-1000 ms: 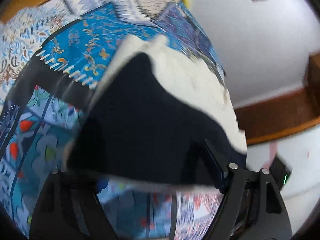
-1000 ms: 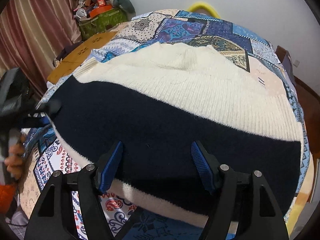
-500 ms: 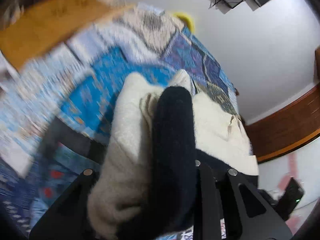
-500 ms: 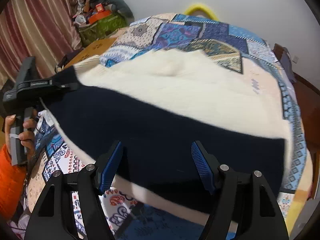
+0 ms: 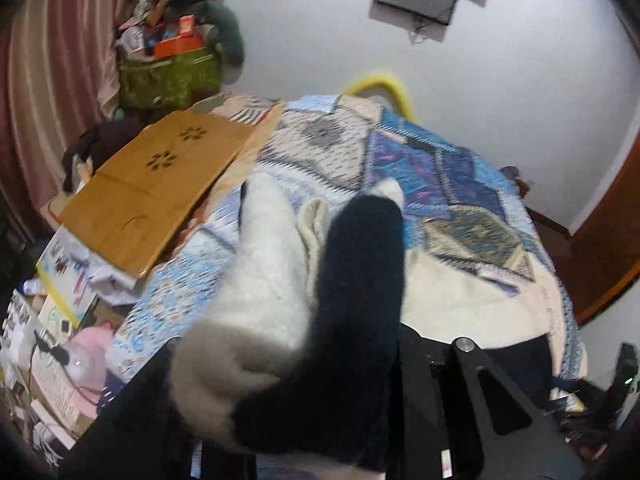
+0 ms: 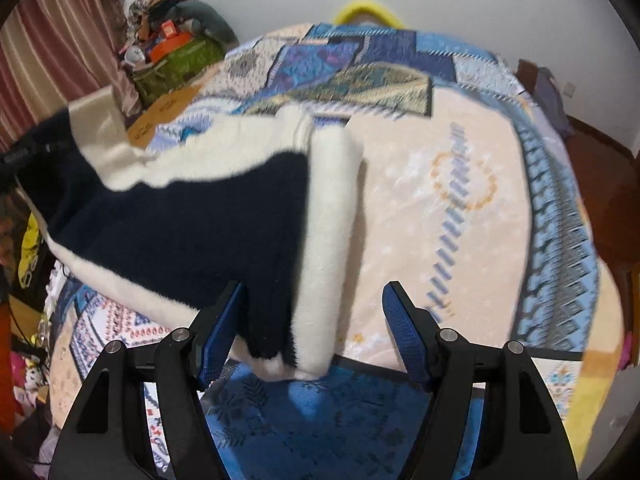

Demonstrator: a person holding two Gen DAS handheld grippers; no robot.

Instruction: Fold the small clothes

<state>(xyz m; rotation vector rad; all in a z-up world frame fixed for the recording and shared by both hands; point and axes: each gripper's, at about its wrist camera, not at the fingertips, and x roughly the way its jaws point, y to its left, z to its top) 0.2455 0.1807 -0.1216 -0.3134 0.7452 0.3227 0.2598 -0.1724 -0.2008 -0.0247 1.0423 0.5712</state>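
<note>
Sweater (image 6: 188, 216), cream and navy knit, fuzzy nap; lies on the patchwork bedspread (image 6: 460, 184), bunched toward the left of the right wrist view; one end is lifted off the bed at far left, the other end lies folded near the camera; long axis runs from upper left down toward lower centre; a cream band along the folded edge runs nearly straight up the frame, a navy panel beside it on the left.

Left gripper (image 5: 304, 412): jaws have just been closing, now narrow and clamped on a bunched fold of the sweater (image 5: 320, 300); gathered cloth, cream on the left and navy on the right, rises as a thick ridge from the jaws away from the camera; fingertips buried in the knit, not visible.

Right gripper (image 6: 312, 332): jaws stand wide, blue ribbed pads (image 6: 404, 332) bare; the folded lower corner of the sweater sits between them, against the left pad or just beside it, cannot tell which; right pad well apart from the cloth.

Green bag (image 5: 168, 76) in the far corner by the striped curtain (image 5: 52, 60), heaped with cloth and an orange box; flat wooden board (image 5: 156, 192) with flower-shaped cutouts on the bed's left edge.
</note>
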